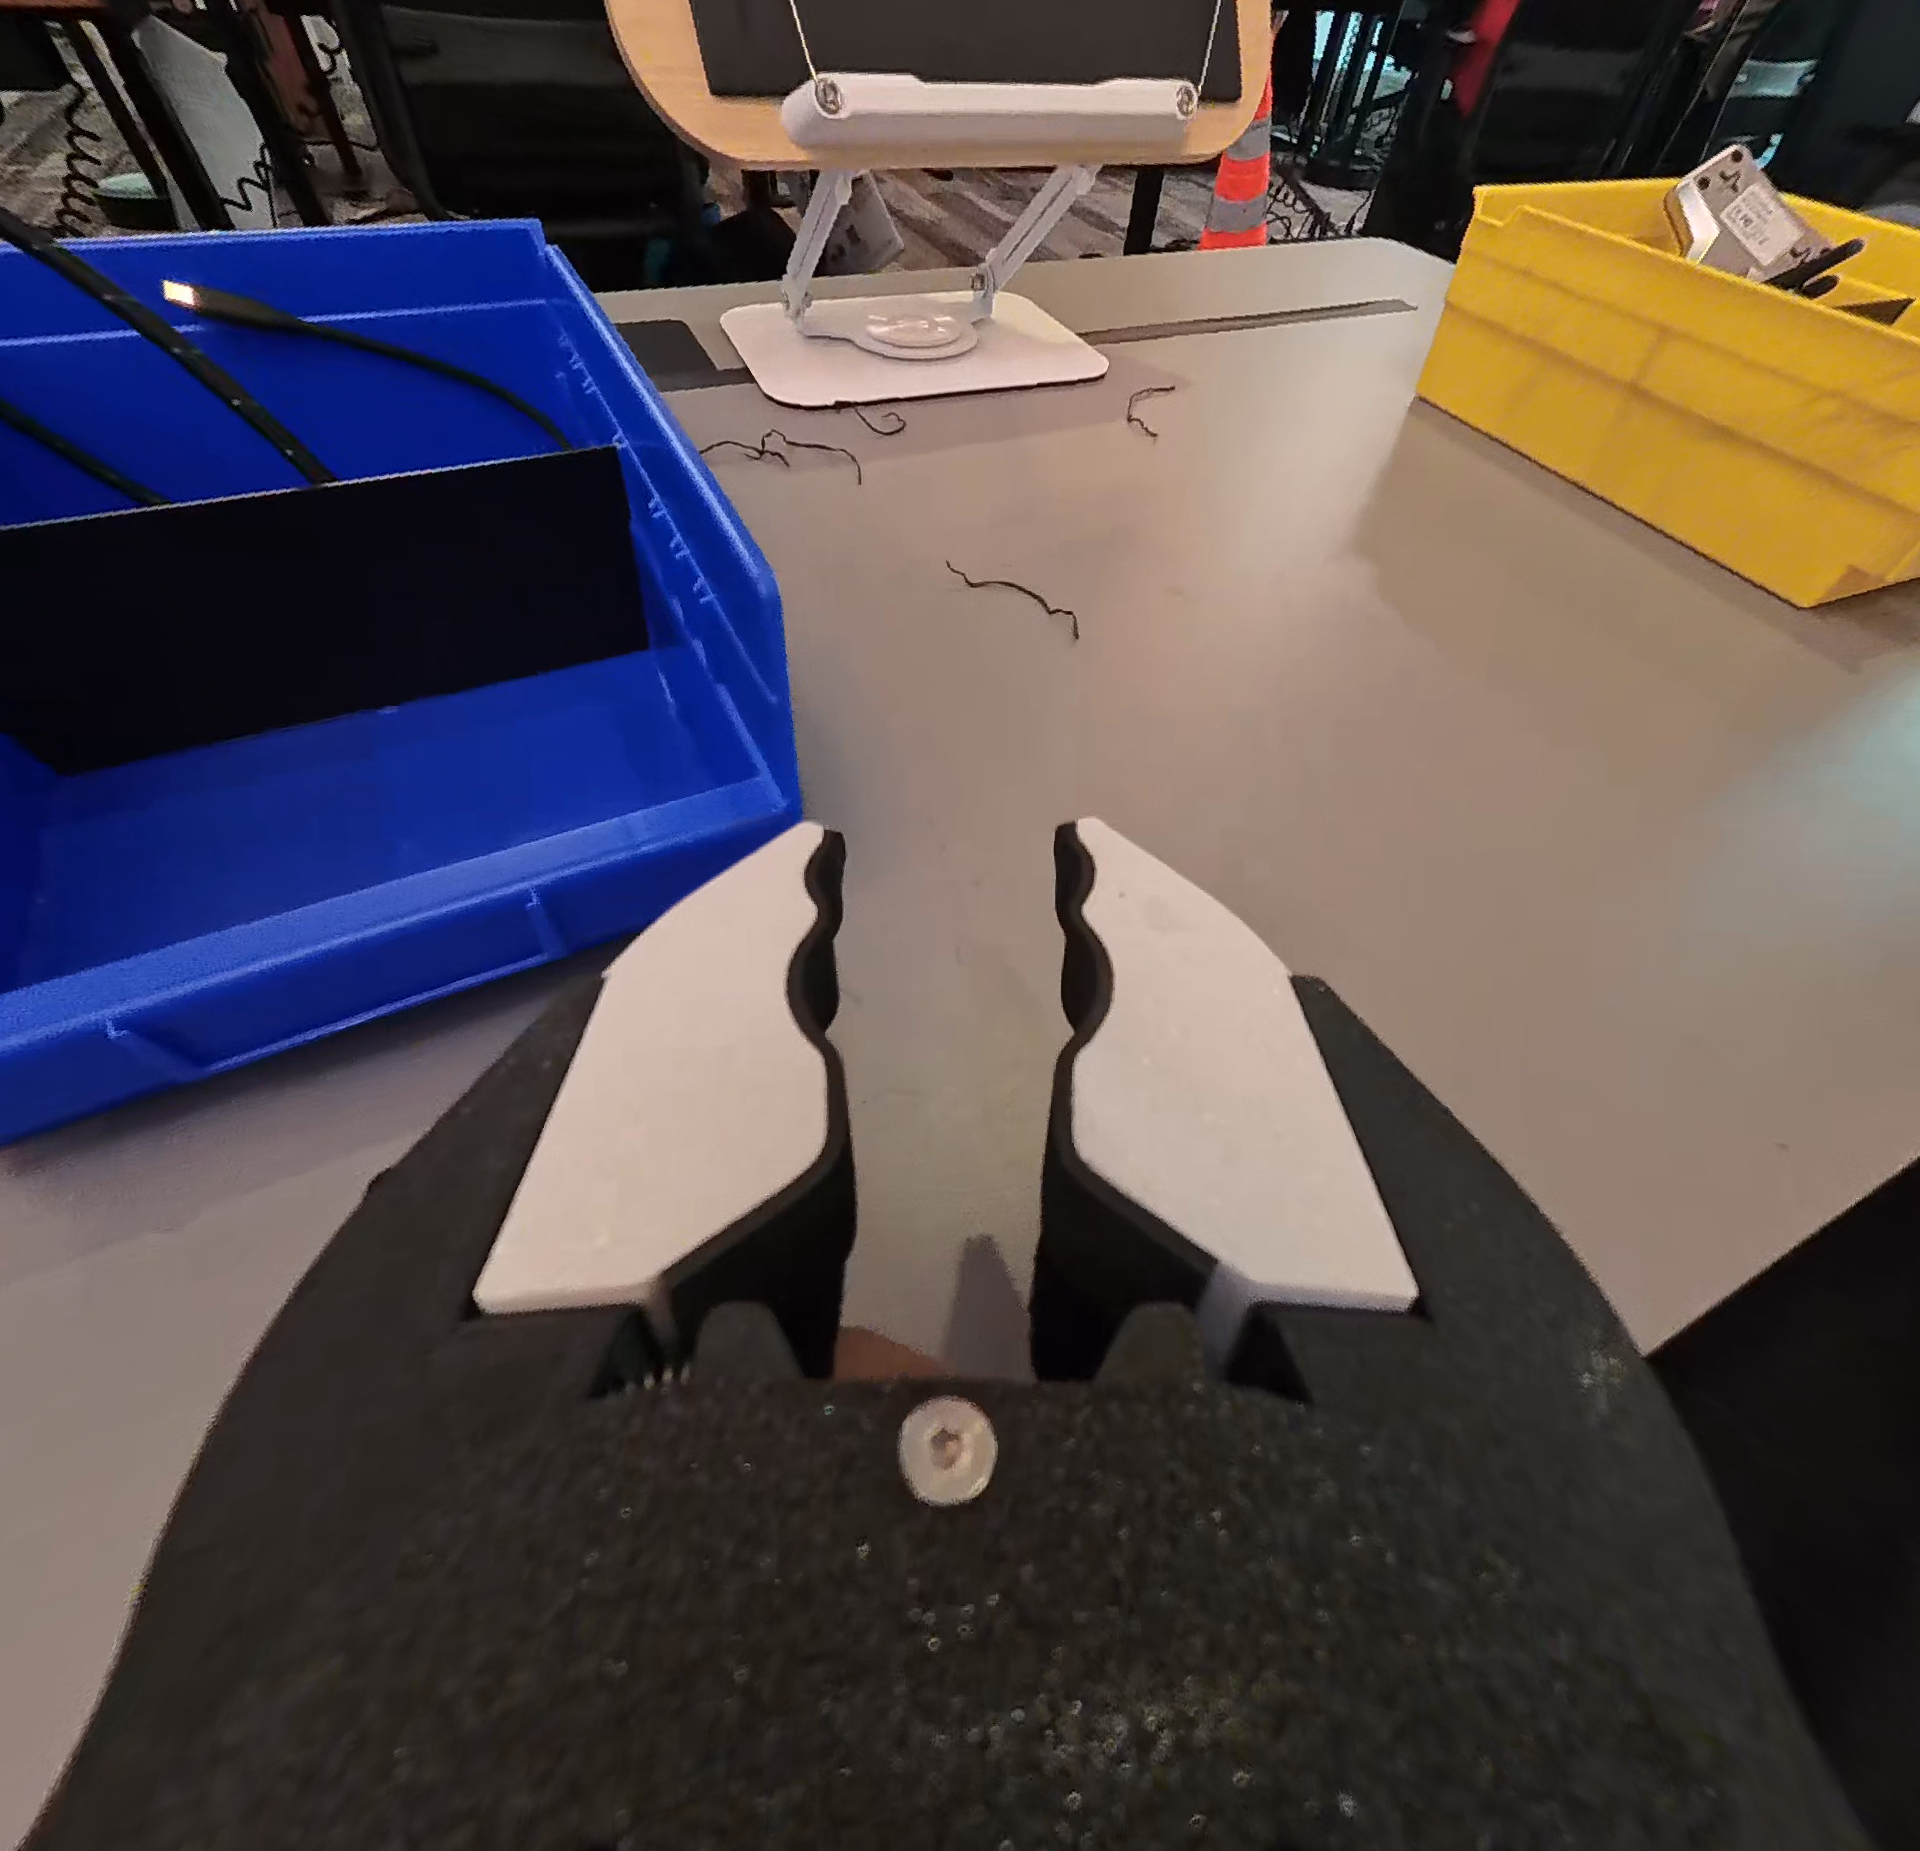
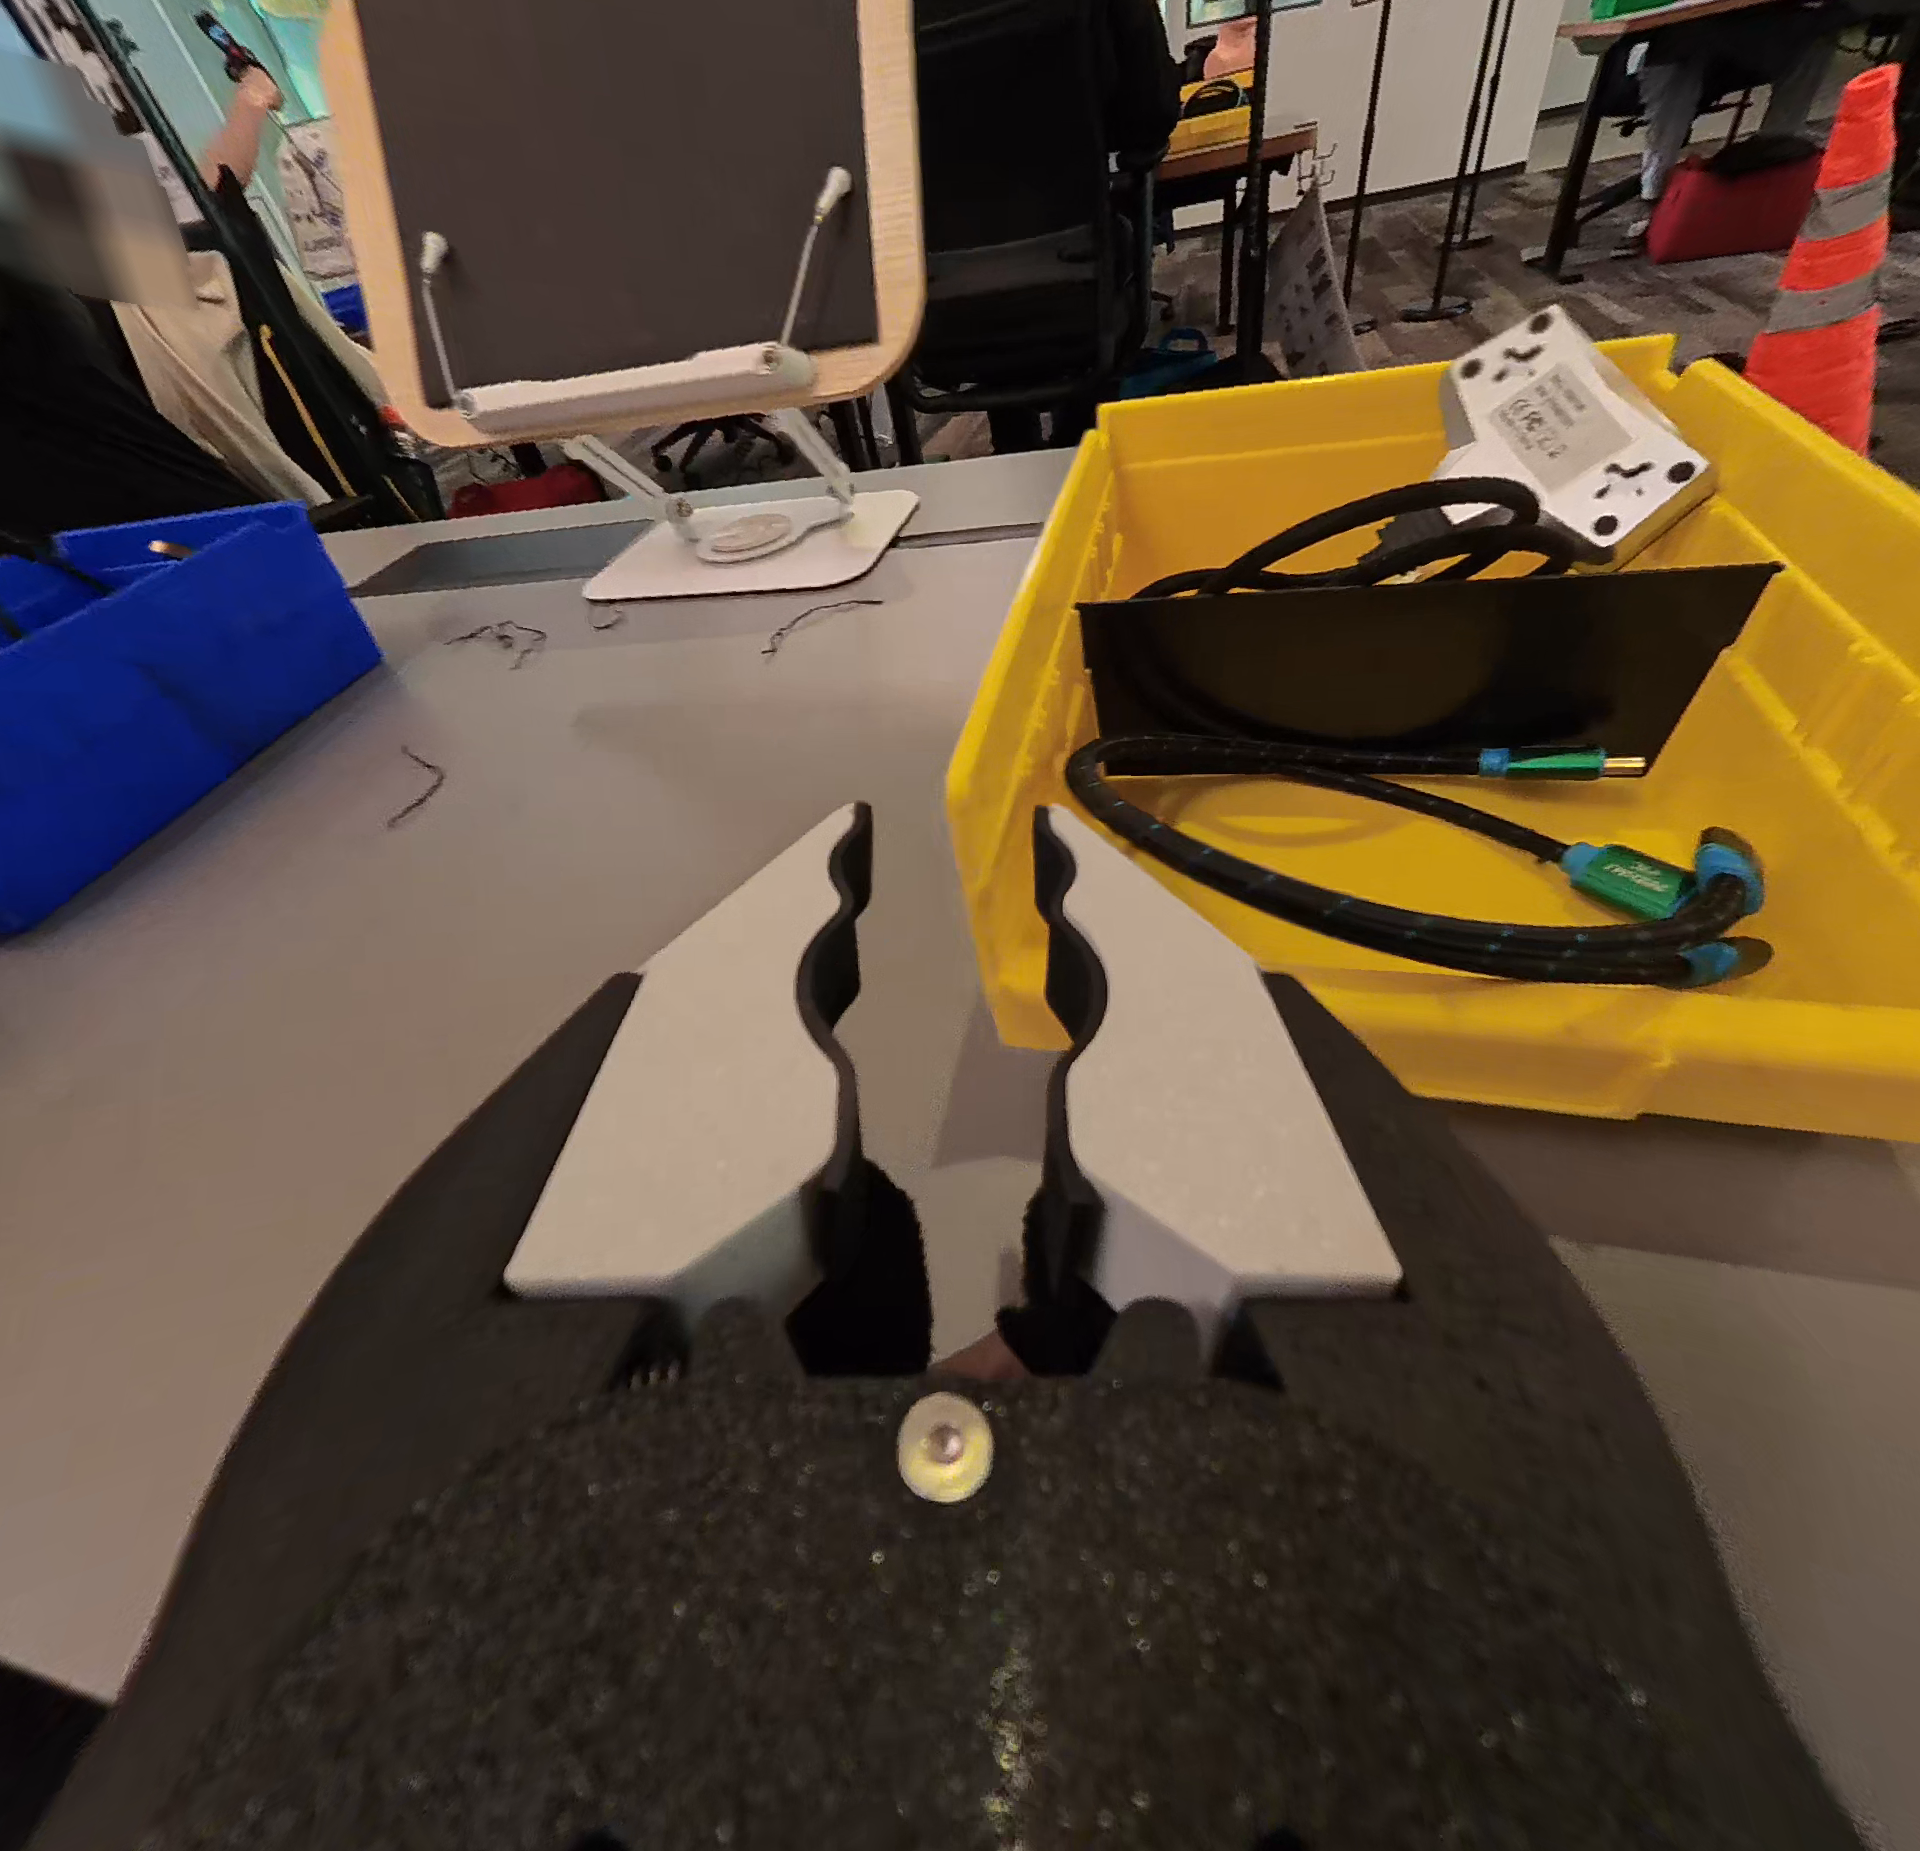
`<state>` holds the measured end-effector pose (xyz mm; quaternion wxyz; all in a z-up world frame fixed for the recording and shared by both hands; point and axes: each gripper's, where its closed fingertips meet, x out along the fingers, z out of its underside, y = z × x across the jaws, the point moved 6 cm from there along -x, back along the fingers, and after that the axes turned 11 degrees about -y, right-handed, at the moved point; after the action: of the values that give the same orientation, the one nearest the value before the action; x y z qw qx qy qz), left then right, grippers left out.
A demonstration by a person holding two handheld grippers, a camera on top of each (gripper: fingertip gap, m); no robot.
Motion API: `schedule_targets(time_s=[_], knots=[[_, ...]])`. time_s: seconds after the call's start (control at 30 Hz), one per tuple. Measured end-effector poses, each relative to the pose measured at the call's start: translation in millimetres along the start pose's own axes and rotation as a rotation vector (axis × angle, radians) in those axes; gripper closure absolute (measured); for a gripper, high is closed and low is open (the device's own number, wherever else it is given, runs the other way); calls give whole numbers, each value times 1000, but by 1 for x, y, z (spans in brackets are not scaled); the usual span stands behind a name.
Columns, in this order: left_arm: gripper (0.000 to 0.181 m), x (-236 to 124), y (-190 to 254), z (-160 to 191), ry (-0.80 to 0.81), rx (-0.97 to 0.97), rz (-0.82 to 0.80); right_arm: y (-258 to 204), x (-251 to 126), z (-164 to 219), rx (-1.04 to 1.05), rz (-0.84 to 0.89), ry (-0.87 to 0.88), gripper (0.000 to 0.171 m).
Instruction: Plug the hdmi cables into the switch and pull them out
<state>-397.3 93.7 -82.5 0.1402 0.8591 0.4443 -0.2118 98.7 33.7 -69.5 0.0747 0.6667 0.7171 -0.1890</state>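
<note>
A white HDMI switch (image 2: 1569,440) lies upside down at the back of the yellow bin (image 2: 1039,721), with a black cable (image 2: 1351,544) beside it. A braided black-and-blue HDMI cable (image 2: 1351,897) with green plugs lies in the bin's front compartment. My right gripper (image 2: 951,825) is open and empty over the table, just left of the yellow bin. My left gripper (image 1: 948,845) is open and empty over the table, right of the blue bin (image 1: 707,596). Thin black cables (image 1: 364,347) lie in the blue bin. The switch also shows in the left wrist view (image 1: 1745,217).
A tablet stand (image 1: 914,347) holding a wood-framed dark board (image 2: 623,170) stands at the table's far edge. Black thread scraps (image 1: 1018,596) lie on the grey table (image 1: 1351,762). Black dividers (image 2: 1403,658) cross both bins. An orange cone (image 2: 1839,243) stands beyond the yellow bin. The tips of one gripper are about 45 centimetres away from the tips of the other. The white HDMI switch (image 2: 1569,440) is about 25 centimetres from my right fingertips.
</note>
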Motion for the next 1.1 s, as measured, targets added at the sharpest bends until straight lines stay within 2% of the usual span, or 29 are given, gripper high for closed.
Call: schedule_targets(time_s=[0.13, 0.23, 0.33, 0.4, 0.5, 0.57, 0.63, 0.7, 0.87, 1.0, 1.1], knots=[[142, 0, 0, -1, -3, 8, 17, -28, -5, 12, -45, -43, -17, 141], [141, 1, 1, -6, -10, -2, 101, -49, -4, 20, -108, -74, -42, 141], [140, 1, -7, -28, -61, 35, 189, -65, 2, 25, -153, -135, -57, 141], [138, 8, -26, -52, -164, 78, 163, -71, 8, 30, -189, -152, -76, 141], [127, 32, -64, -93, -394, 187, 90, -76, 17, 35, -221, -168, -111, 140], [124, 58, -89, -119, -559, 238, 52, -78, 22, 37, -217, -185, -125, 140], [124, 90, -115, -145, -658, 249, -14, -79, 25, 37, -200, -204, -135, 140], [120, 123, -132, -162, -753, 249, 6, -80, 27, 36, -190, -214, -135, 140], [114, 187, -165, -154, -1152, 290, 47, -76, 30, 36, -193, -207, -146, 140], [115, 219, -181, -127, -1345, 268, 17, -70, 29, 37, -171, -205, -152, 140], [115, 228, -177, -116, -1412, 215, 54, -66, 28, 37, -144, -214, -154, 140]])
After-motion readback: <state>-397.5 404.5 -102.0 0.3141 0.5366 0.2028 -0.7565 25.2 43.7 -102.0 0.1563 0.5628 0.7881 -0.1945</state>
